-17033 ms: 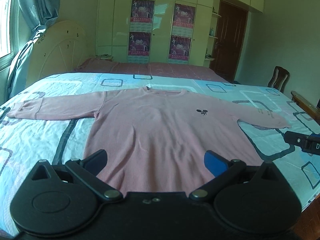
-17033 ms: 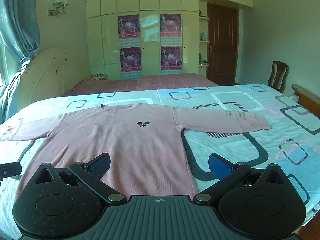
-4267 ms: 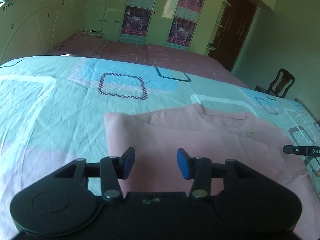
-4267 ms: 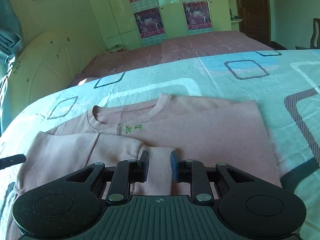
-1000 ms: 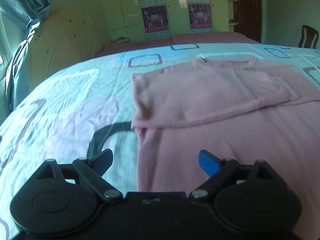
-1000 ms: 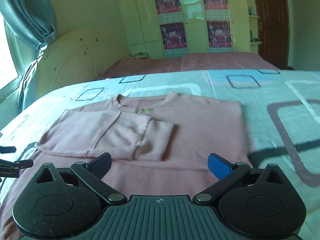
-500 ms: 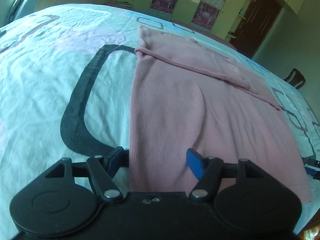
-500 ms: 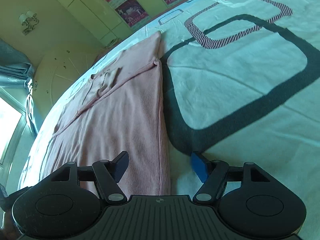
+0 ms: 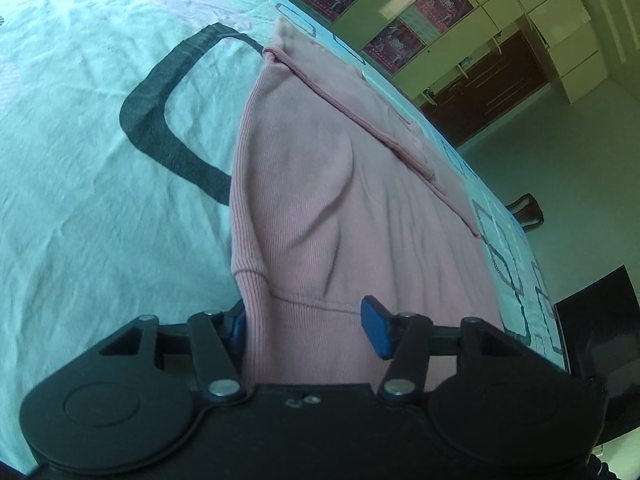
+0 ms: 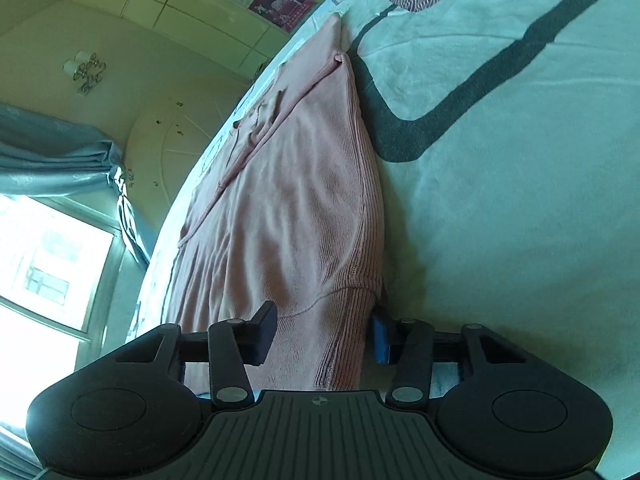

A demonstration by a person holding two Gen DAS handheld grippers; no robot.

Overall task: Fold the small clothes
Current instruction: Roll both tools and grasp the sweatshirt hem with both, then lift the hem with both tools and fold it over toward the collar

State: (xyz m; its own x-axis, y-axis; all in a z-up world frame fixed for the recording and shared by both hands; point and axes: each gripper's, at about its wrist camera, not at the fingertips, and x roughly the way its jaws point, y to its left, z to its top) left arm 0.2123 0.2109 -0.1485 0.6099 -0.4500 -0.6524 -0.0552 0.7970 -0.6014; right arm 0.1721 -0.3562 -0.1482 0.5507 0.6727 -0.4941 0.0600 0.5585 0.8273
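Pink sweater (image 9: 340,208) hem between closing fingers of both grippers; window (image 10: 44,264) only in right view.

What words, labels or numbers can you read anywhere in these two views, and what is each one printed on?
No text reads clearly in either view.
Posters on the wardrobe doors: print is there, too small and blurred to read.
Posters in the right wrist view: also unreadable.
Pink sweater: no legible label or logo shows.
Bedsheet: only patterned shapes, no writing.

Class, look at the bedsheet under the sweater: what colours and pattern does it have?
The bedsheet is pale turquoise with dark rounded-rectangle outlines, clearest in the right wrist view.
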